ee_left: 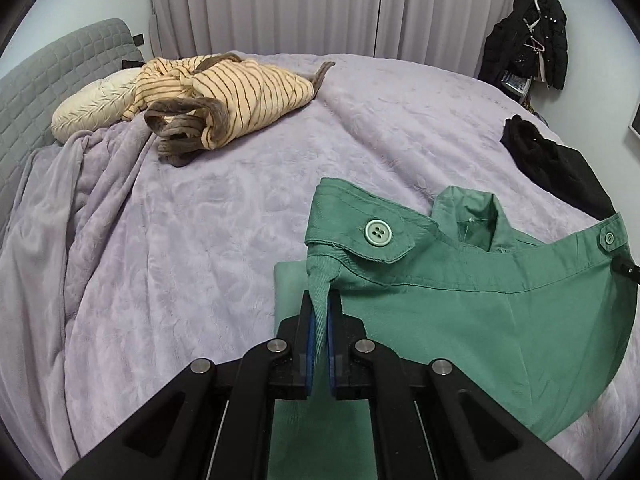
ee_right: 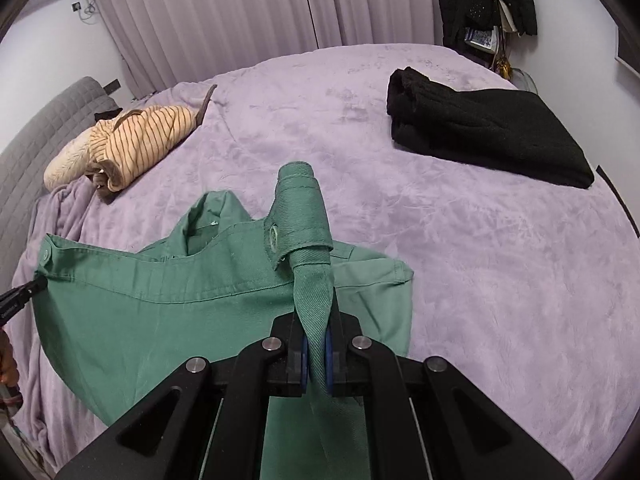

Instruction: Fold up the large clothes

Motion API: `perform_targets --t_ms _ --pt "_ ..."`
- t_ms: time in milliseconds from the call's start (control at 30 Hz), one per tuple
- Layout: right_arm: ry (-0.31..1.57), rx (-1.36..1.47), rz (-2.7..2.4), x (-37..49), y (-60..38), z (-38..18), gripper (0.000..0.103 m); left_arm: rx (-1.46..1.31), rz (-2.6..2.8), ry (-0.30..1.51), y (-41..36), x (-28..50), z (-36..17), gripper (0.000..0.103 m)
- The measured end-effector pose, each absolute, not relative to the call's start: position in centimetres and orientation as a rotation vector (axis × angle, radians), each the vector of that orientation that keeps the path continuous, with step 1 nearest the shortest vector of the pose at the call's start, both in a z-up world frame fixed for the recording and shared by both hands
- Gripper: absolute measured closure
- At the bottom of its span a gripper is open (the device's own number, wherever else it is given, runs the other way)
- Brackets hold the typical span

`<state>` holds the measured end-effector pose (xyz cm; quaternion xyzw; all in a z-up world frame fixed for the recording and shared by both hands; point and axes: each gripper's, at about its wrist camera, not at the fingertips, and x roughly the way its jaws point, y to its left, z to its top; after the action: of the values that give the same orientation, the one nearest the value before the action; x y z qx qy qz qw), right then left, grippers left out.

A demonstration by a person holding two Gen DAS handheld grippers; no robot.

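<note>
A green jacket [ee_left: 480, 320] with buttoned shoulder tabs hangs stretched between both grippers above the lilac bed [ee_left: 240, 220]. My left gripper [ee_left: 320, 312] is shut on the jacket's left shoulder, just below a green button [ee_left: 378, 233]. My right gripper [ee_right: 318, 320] is shut on the jacket's [ee_right: 160, 312] other shoulder, below its rolled tab [ee_right: 300, 208]. The collar [ee_right: 208, 220] stands between the two shoulders. The right gripper's tip shows at the right edge of the left wrist view [ee_left: 626, 269]; the left gripper's tip shows at the left edge of the right wrist view [ee_right: 24, 294].
A crumpled yellow striped garment [ee_left: 224, 96] lies beside a cream pillow [ee_left: 92, 106] at the grey headboard [ee_left: 48, 80]. A folded black garment [ee_right: 488, 128] lies on the bed's far right. Dark coats [ee_left: 532, 40] hang on the wall. Curtains [ee_left: 280, 4] run behind the bed.
</note>
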<state>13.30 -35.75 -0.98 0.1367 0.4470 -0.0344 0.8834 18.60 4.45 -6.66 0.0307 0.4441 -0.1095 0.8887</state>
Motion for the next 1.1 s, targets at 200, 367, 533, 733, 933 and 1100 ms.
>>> perform_targets --t_ms 200,367,533,733,933,1100 --pt "1.082 0.306 -0.116 18.3 -38.0 -9.7 0.097 0.093 -0.133 1.054 3.3 22.8 -15.6 0.097" --pt "1.128 0.436 -0.14 18.9 -39.8 -14.3 0.095 0.146 -0.099 1.086 2.0 23.4 -18.9 0.096" --pt "1.122 0.499 -0.216 17.7 -41.6 -12.3 0.067 0.141 -0.096 1.085 3.2 23.0 -16.4 0.096" --pt "1.064 0.412 -0.143 14.3 -38.9 -6.8 0.067 0.135 -0.202 1.042 4.2 19.4 -11.3 0.096" --pt "1.13 0.478 0.131 12.0 -29.4 -8.1 0.067 0.076 -0.275 1.146 1.5 14.7 -14.6 0.096" --pt "1.218 0.399 0.15 10.9 -25.1 -12.7 0.07 0.097 -0.232 1.178 2.1 12.5 -19.1 0.096"
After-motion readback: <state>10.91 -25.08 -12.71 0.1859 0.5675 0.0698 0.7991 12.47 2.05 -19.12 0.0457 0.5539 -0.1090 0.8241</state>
